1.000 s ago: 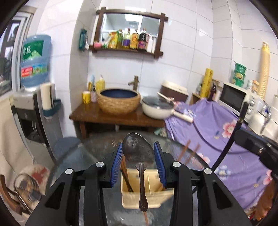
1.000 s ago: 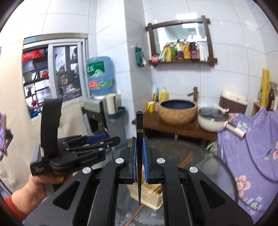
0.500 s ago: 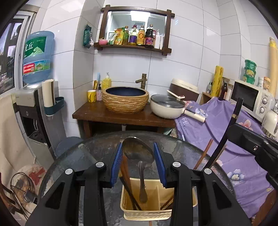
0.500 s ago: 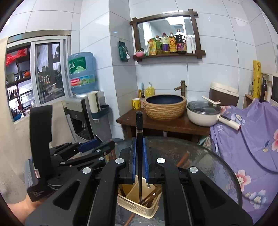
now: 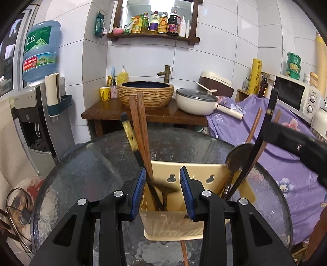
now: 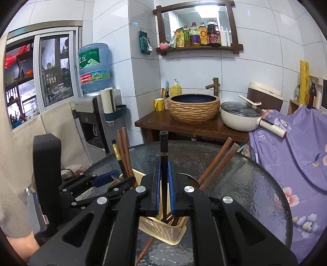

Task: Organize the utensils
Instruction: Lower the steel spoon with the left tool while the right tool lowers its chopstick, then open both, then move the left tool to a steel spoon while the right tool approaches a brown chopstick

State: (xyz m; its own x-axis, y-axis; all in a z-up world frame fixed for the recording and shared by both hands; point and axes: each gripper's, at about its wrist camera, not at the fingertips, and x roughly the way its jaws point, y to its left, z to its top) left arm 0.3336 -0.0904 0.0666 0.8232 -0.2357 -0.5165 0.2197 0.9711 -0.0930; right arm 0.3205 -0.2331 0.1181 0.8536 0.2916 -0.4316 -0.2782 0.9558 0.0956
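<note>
Right gripper clamps a black chopstick upright, its tip lowered into the yellow basket directly beneath, likely so that release drops it among the others.

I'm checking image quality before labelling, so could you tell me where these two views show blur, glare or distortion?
Left wrist view: the spoon handle between the hand-held gripper's pads is motion-smeared, and wall tiles bow from fisheye. Right wrist view: sharp on the black chopstick; glare whitens the mirror top.

Left claw and right claw: black angular frames, blue ribbed pads, silver screws at linkage pivots.
</note>
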